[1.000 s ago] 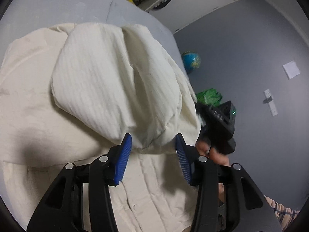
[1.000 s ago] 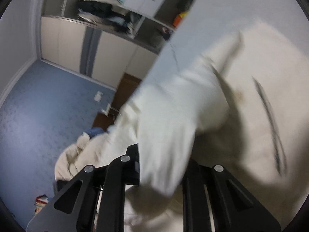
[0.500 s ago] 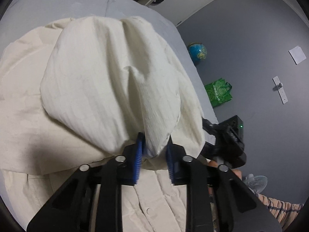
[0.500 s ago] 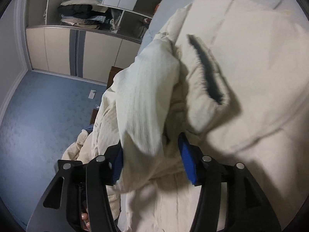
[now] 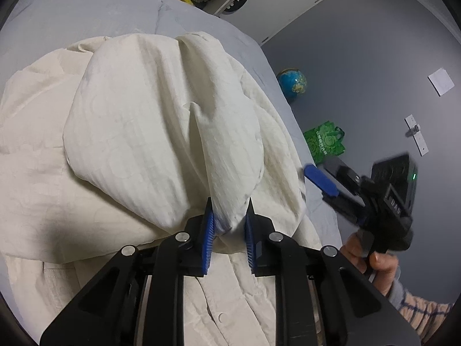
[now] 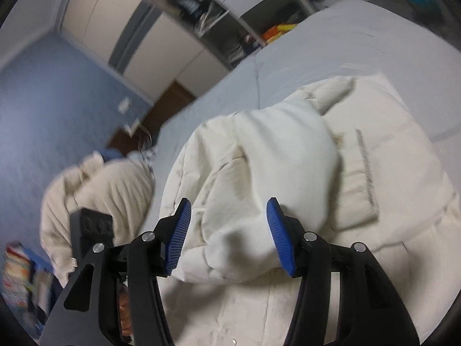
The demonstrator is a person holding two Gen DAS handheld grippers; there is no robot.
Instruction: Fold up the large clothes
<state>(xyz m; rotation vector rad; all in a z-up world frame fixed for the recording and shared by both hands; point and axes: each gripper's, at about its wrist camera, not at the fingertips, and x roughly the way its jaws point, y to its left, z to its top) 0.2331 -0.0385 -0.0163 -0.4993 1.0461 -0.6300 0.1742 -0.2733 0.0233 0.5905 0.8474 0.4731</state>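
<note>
A large cream garment (image 5: 149, 132) lies on the grey-blue bed (image 5: 86, 14), its sleeve (image 5: 173, 144) folded across the body. My left gripper (image 5: 227, 227) is shut on the sleeve's cuff end, with cloth bunched between the blue pads. My right gripper (image 6: 229, 236) is open, its jaws wide apart just in front of the folded sleeve (image 6: 268, 173) without holding it. It also shows in the left wrist view (image 5: 319, 178) to the right of the garment, off the bed's edge.
A globe (image 5: 291, 82) and a green bag (image 5: 327, 141) sit on the floor right of the bed. Wardrobes and open shelves (image 6: 219, 20) stand beyond the bed. Another cream pile (image 6: 95, 190) lies at the bed's left side.
My left gripper closed on the sleeve cuff and still holds it. My right gripper let go of the sleeve, opened wide and drew back from the garment.
</note>
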